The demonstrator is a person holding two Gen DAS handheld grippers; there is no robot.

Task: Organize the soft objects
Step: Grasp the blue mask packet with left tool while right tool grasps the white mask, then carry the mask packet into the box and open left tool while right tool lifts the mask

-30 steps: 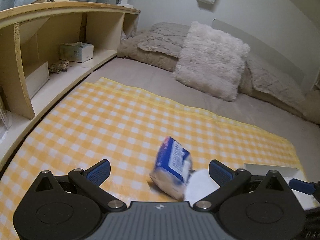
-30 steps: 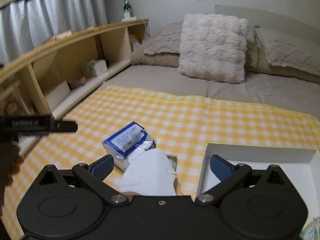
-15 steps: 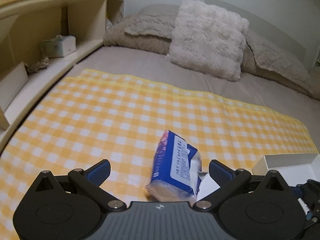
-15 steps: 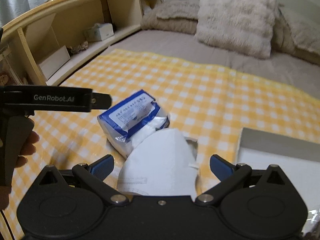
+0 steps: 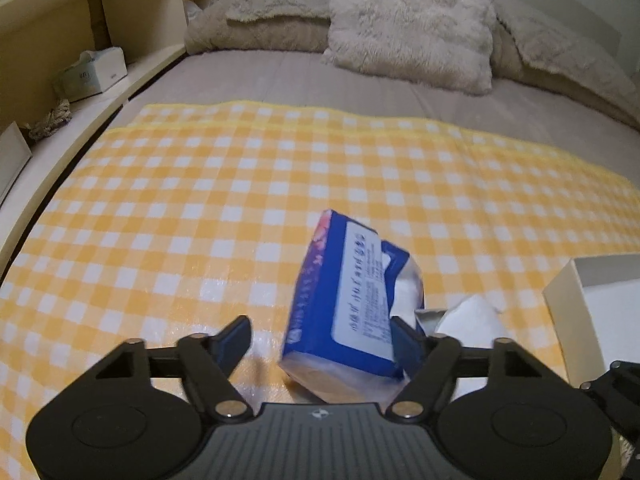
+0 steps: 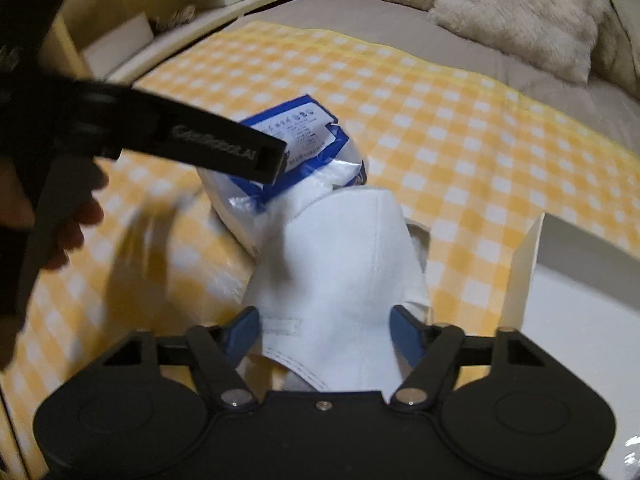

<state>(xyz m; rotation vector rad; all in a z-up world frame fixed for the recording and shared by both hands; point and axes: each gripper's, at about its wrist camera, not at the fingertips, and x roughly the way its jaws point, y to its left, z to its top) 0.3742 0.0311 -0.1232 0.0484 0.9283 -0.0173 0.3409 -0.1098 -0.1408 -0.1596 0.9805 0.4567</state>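
Note:
A blue and white tissue pack (image 5: 352, 300) lies on the yellow checked cloth (image 5: 200, 208). My left gripper (image 5: 324, 338) is open, with the pack between its fingers, near the right one. The pack also shows in the right wrist view (image 6: 296, 152), partly behind the left gripper's black body. A white face mask (image 6: 340, 272) lies against the pack; its edge shows in the left wrist view (image 5: 472, 316). My right gripper (image 6: 326, 338) is open, its fingers on either side of the mask. A white box (image 6: 524, 276) stands to the right.
The cloth covers a grey bed. A fluffy pillow (image 5: 412, 20) and a beige blanket lie at the head. A wooden shelf (image 5: 100, 28) along the left holds a tissue box (image 5: 92, 74) and a coiled rope. The white box also shows in the left wrist view (image 5: 568, 304).
Both grippers have moved forward and down. The pack now sits between my left fingers and the mask between my right fingers. Both sets of fingers have narrowed.

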